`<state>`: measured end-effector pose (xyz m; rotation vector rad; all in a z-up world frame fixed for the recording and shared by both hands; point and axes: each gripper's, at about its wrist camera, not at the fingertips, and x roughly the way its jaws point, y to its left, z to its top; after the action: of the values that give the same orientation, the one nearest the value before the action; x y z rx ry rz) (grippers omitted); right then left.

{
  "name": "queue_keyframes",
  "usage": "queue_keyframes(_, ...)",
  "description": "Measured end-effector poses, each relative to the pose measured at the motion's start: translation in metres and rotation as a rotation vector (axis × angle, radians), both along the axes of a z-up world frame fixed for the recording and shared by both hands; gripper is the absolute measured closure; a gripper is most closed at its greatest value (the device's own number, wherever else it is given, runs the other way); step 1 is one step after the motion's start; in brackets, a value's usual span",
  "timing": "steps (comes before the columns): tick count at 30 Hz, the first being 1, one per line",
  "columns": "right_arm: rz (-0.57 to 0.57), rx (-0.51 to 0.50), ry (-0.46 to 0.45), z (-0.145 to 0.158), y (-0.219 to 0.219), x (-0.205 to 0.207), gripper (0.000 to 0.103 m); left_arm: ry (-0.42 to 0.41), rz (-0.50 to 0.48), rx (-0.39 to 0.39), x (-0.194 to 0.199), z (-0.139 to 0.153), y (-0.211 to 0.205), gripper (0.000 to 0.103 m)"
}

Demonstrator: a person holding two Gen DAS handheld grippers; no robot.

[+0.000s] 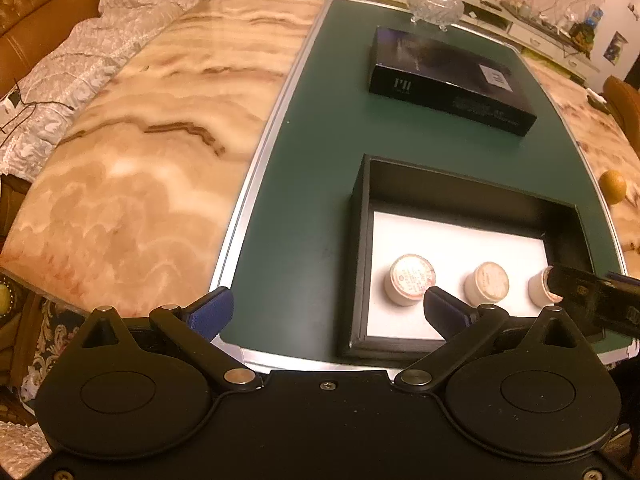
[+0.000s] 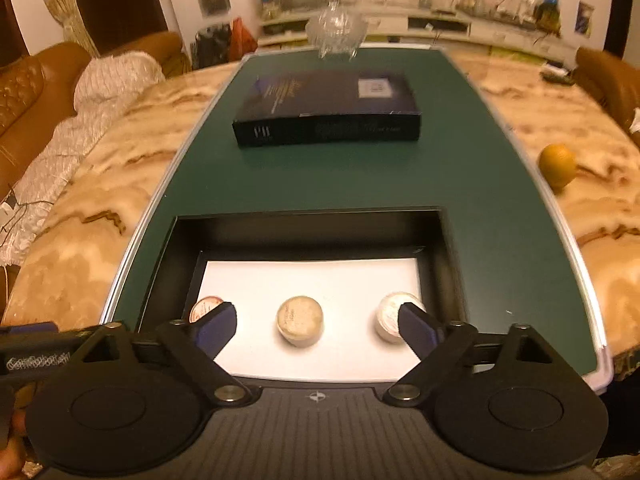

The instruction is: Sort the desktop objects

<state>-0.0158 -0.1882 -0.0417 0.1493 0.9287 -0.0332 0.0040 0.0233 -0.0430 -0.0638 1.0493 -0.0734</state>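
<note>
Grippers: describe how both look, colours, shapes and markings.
Both the left gripper and the right gripper have matte black bodies with two round discs, black linkage arms with silver pivot pins, and blue fingers. The right one has a ribbed grey deck with a small emblem.

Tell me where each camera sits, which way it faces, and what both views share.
Left wrist: behind the open left tongs at the green mat's near left edge, facing across the table; the right tongs enter at right.
Right wrist: behind the open right tongs, over the black tray, facing straight down the mat.
Shared: tray, three small jars, dark box, glass dish.
</note>
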Motion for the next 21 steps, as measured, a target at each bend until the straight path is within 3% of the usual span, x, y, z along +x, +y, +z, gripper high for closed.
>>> queue_keyframes(8, -0.026, 0.011, -0.033, 0.012, -0.007, -0.058, 0.008, -0.023, -0.066, 0.017, -0.046, 0.005, -0.019, 0.0)
queue_keyframes(21, -0.056, 0.024, -0.046, 0.004, -0.011, -0.125, 0.008, -0.032, -0.113, 0.041, -0.107, 0.0, -0.032, 0.0)
